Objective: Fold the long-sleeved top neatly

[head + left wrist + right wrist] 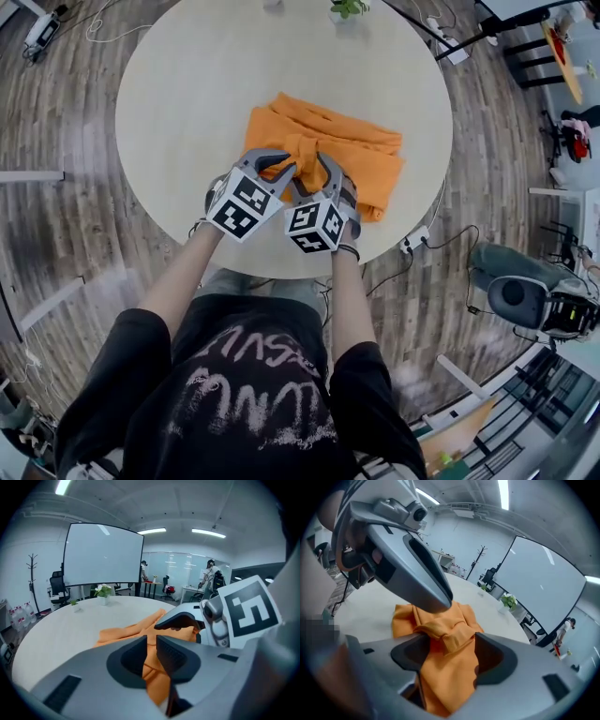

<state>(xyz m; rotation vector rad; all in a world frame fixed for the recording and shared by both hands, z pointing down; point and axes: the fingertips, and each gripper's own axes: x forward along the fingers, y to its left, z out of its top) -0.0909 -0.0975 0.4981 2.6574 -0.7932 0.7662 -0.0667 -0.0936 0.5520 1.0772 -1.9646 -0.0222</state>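
The orange long-sleeved top [328, 150] lies bunched and partly folded on the round pale table [187, 94], toward its near edge. Both grippers are side by side at the top's near edge. My left gripper [274, 167] has its jaws nearly together, and a fold of the orange top [126, 632] runs through the narrow gap of the left gripper [150, 656]. My right gripper [328, 178] stands with its jaws wide; in the right gripper view [449, 656] a loose fold of the top [440, 620] lies between them without being pressed.
A small potted plant [349, 9] stands at the table's far edge. A power strip with cables [412, 244] lies on the wooden floor by the table's near right, and a chair [516, 291] stands further right. A big screen [103, 555] stands beyond the table.
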